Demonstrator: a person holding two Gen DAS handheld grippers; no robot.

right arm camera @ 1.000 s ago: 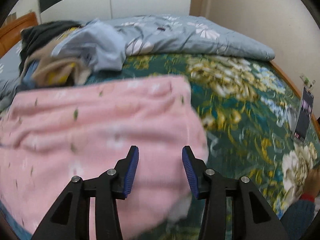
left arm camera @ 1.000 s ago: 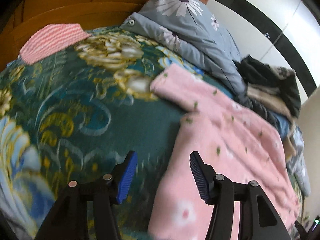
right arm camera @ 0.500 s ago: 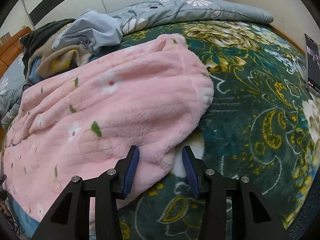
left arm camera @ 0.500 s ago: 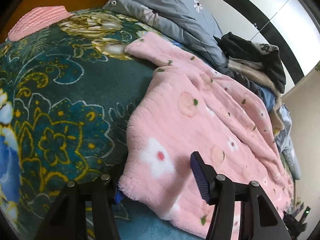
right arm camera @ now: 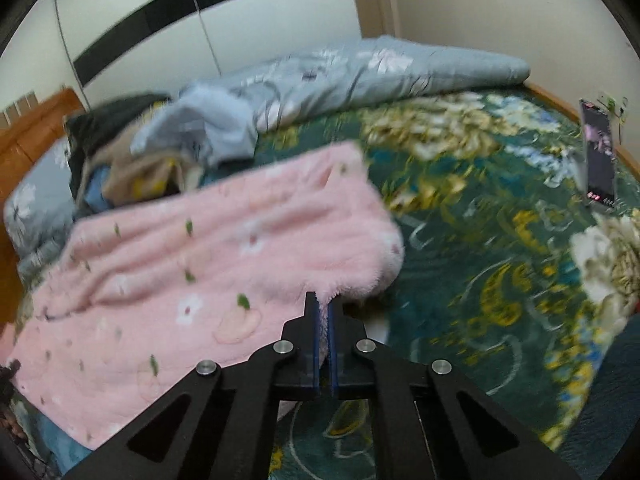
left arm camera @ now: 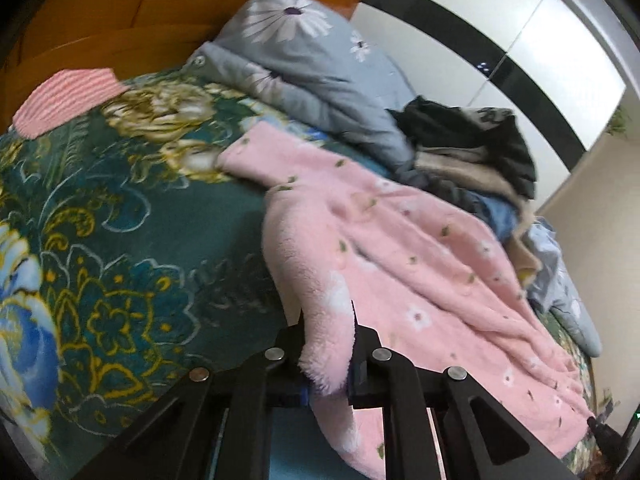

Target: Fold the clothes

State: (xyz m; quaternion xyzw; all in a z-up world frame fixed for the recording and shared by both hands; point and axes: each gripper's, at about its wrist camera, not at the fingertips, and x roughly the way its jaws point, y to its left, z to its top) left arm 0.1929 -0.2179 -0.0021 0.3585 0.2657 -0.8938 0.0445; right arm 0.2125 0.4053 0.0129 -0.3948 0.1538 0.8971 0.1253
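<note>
A fluffy pink garment [left arm camera: 400, 248] with small flower and leaf prints lies spread on the green floral bedspread [left arm camera: 120, 220]. My left gripper [left arm camera: 328, 344] is shut on its near left corner, and the fleece bulges out between the jaws. In the right wrist view the same pink garment [right arm camera: 224, 248] lies to the left. My right gripper [right arm camera: 324, 320] is shut on its near right hem, which is lifted slightly off the bedspread [right arm camera: 480, 280].
A heap of dark, beige and blue clothes [left arm camera: 472, 152] lies beyond the garment, also in the right wrist view [right arm camera: 132, 152]. A grey floral duvet [right arm camera: 360, 72] runs along the far side. A pink knit item [left arm camera: 68, 96] lies by the wooden headboard [left arm camera: 120, 20]. A phone [right arm camera: 598, 164] stands at the right.
Both grippers were open over the garment's near edge. They have closed on its two near corners and pulled them up a little.
</note>
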